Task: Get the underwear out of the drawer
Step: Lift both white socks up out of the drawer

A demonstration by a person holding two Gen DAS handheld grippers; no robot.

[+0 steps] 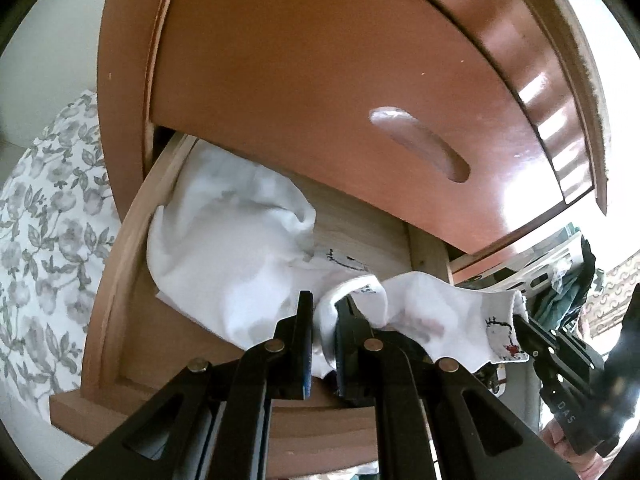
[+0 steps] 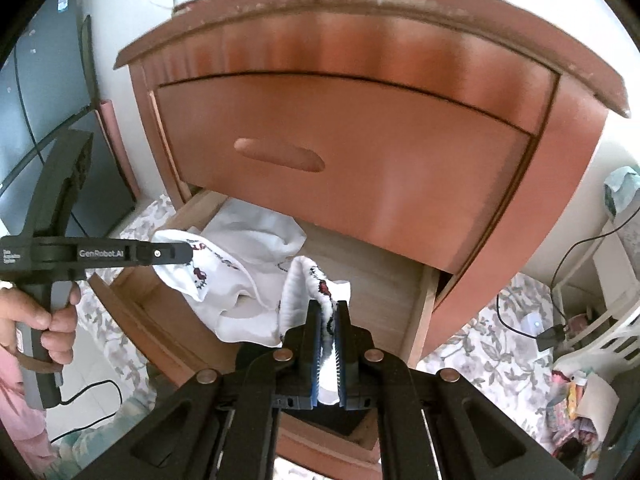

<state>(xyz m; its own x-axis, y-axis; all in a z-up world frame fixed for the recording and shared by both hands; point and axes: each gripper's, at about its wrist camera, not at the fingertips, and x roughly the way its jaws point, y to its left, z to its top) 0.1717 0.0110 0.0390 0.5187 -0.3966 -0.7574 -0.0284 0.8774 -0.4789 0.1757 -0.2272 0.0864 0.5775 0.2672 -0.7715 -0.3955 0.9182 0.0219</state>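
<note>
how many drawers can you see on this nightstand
2. The upper drawer is shut, with a recessed handle. The lower drawer is pulled open beneath it, with white underwear inside. Any drawer lower down would be hidden behind the grippers.

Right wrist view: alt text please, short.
The right gripper is shut on white underwear lifted above an open wooden drawer of a nightstand. The left gripper pinches the cloth's other end.

Home bedroom, wooden bedside cabinet (image 2: 360,128), open drawer (image 2: 400,292) of clothes, floral bedding (image 1: 44,216)
</note>
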